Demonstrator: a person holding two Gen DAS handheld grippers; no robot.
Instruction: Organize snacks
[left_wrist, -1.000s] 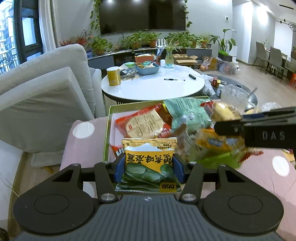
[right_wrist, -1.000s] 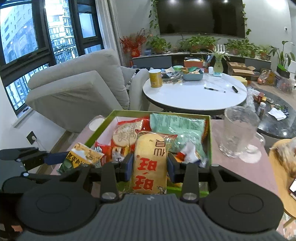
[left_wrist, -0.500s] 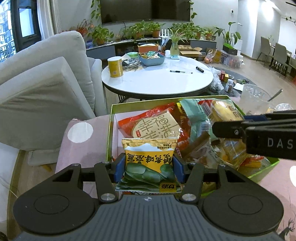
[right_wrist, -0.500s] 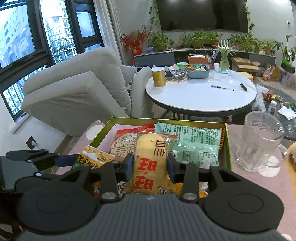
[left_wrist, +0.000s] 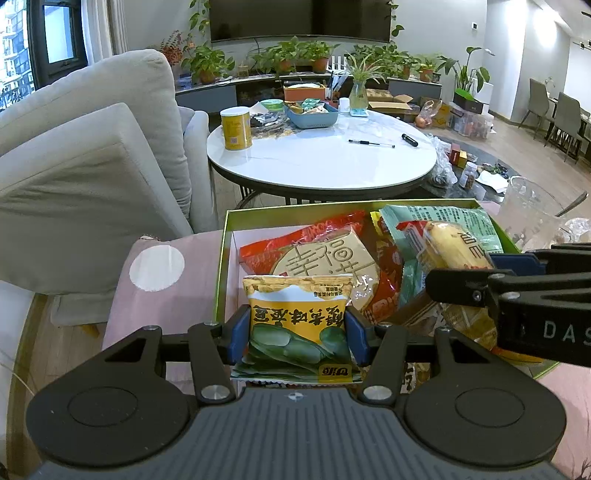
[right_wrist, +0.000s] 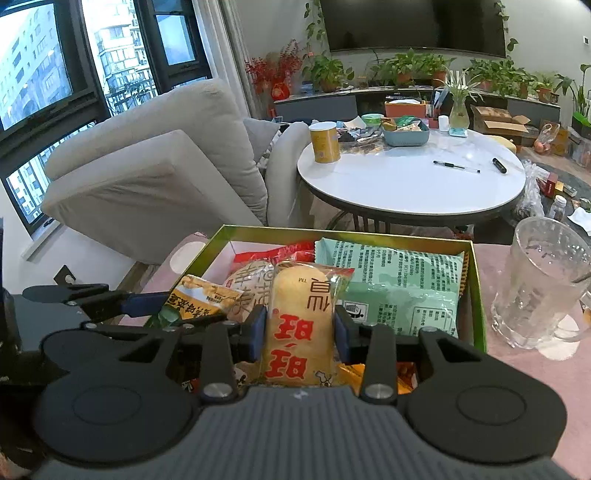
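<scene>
Left gripper (left_wrist: 297, 332) jaws clamped on yellow-green snack packet (left_wrist: 297, 325), lower centre. Right gripper (right_wrist: 299, 332) jaws clamped on yellow cake packet (right_wrist: 299, 332). Both probably light, crinkly, slippery, crushable; best pinched mid-body, gently, over green box (right_wrist: 476, 295).

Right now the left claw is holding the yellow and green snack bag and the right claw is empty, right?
Not quite. The left claw does hold the yellow and green bag, but the right claw isn't empty: the right wrist view shows it gripping a yellow rice cracker pack.

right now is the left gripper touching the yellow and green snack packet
Touching. In the left wrist view both blue pads of the left gripper press the sides of the yellow and green snack packet, with no gap.
</scene>
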